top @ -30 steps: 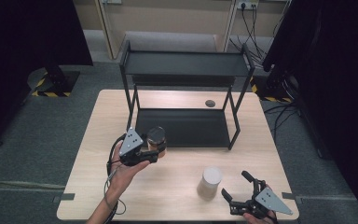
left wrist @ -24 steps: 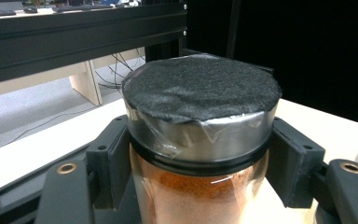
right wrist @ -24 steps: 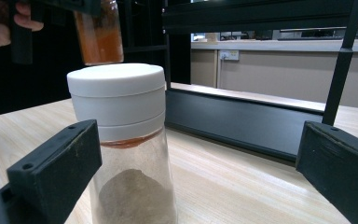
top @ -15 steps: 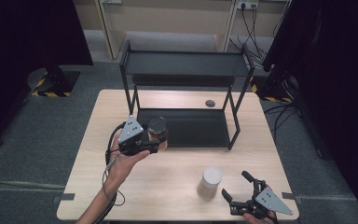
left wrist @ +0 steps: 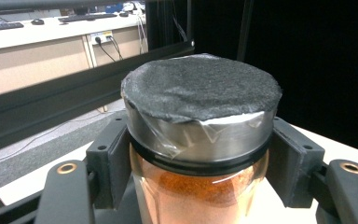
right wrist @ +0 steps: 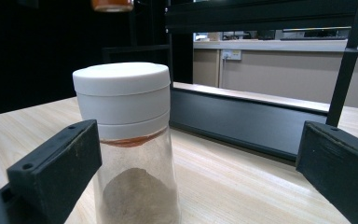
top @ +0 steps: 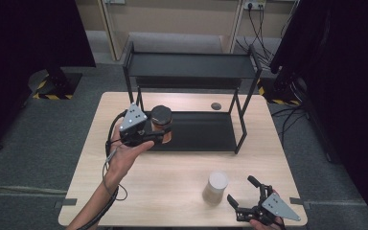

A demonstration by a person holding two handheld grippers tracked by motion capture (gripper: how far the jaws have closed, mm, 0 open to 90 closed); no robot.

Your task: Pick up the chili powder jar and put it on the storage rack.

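Left tool [left wrist: 200,172] clamps orange-powder jar [left wrist: 200,140].

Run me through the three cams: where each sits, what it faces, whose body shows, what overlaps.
High view: above the table's near side, looking forward and down at the table and black shelf rack; forearm and both hands show.
Left gripper view: rides the left gripper, jaws clamped on the orange-powder jar.
Right gripper view: rides the right gripper, open jaws facing the white-lidded jar.
Shared: both jars and the rack.
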